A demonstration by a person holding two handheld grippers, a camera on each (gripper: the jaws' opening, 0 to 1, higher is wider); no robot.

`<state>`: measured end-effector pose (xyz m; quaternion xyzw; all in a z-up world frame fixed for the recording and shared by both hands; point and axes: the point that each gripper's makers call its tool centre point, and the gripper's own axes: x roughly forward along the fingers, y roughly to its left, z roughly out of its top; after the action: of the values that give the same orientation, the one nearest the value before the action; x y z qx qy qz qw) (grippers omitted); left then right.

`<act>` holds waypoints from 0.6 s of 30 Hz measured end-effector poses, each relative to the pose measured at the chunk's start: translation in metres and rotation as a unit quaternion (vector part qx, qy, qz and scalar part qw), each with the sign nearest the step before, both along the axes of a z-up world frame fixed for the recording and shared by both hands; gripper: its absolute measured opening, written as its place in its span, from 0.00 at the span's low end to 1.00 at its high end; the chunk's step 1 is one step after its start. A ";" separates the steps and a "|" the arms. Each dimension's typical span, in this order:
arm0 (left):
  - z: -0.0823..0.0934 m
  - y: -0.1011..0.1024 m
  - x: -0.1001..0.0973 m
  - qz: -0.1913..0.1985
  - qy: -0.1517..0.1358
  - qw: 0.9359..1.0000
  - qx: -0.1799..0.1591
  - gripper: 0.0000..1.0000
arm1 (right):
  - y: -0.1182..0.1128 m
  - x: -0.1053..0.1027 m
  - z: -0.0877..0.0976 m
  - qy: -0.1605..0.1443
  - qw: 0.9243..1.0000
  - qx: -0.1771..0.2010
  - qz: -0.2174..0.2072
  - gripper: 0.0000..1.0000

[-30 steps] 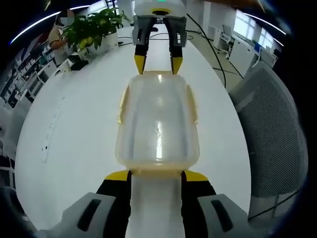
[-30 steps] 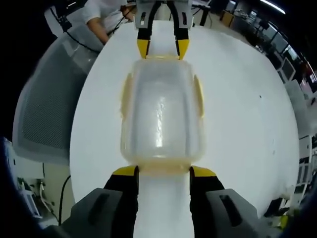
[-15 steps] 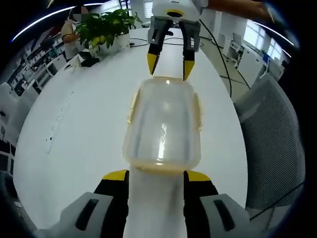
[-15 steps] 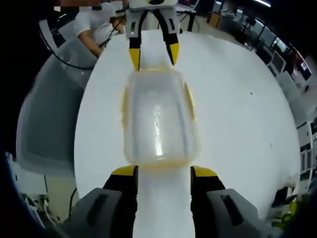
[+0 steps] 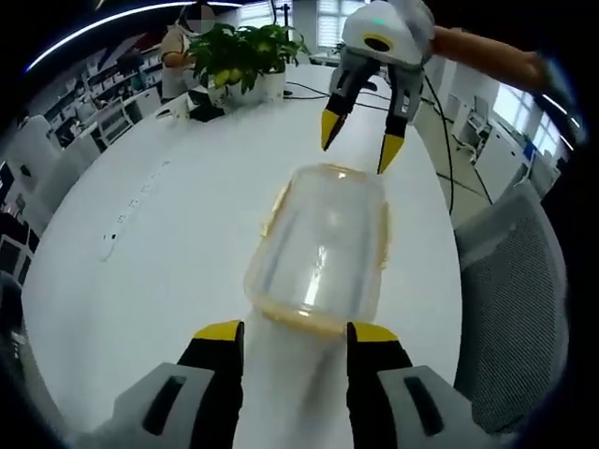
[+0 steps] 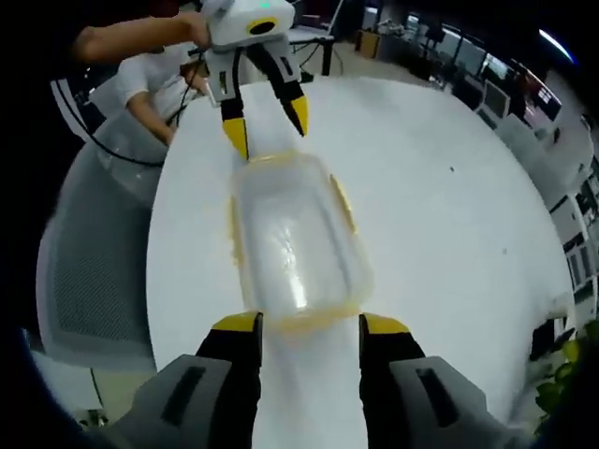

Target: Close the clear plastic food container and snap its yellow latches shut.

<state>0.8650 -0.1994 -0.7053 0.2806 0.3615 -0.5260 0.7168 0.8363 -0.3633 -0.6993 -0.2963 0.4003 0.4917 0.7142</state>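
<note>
The clear plastic container (image 5: 323,248) lies on the white table (image 5: 178,253) with its lid on and yellow latches (image 5: 277,200) along its long sides. My left gripper (image 5: 296,335) stands open just short of the container's near end, holding nothing. At the far end my right gripper (image 5: 358,140) hangs open, raised a little above the lid. From the right gripper view, the container (image 6: 292,245) lies ahead of my open right gripper (image 6: 309,327), and the left gripper (image 6: 267,123) hovers open past the far end. A yellow latch (image 6: 342,201) shows on the lid's side.
A grey mesh chair (image 5: 510,309) stands at the table's edge beside the container. A potted plant (image 5: 239,56) and a seated person (image 5: 187,42) are at the far end. Cables (image 5: 440,122) run across the table there. Another person's sleeve (image 6: 140,89) is near the chair (image 6: 89,271).
Both grippers have drawn back and lifted from the container's two ends, and both views have tilted. The container has stayed where it was, and both grippers stay open.
</note>
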 end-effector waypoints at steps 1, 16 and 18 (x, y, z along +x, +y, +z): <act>0.000 0.000 0.000 0.015 0.001 1.000 -0.006 0.38 | 0.000 0.000 0.000 0.000 1.000 0.004 -0.012 0.38; -0.004 0.001 -0.003 0.135 0.019 0.989 -0.054 0.37 | -0.001 0.000 -0.009 -0.013 0.995 0.028 -0.098 0.36; -0.003 0.000 -0.004 0.148 0.022 0.987 -0.064 0.37 | 0.001 0.000 -0.009 -0.014 0.993 0.036 -0.110 0.35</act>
<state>0.8610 -0.1998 -0.7087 0.1663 0.3806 -0.4425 0.7947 0.8360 -0.3627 -0.7081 -0.2317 0.4023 0.4202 0.7797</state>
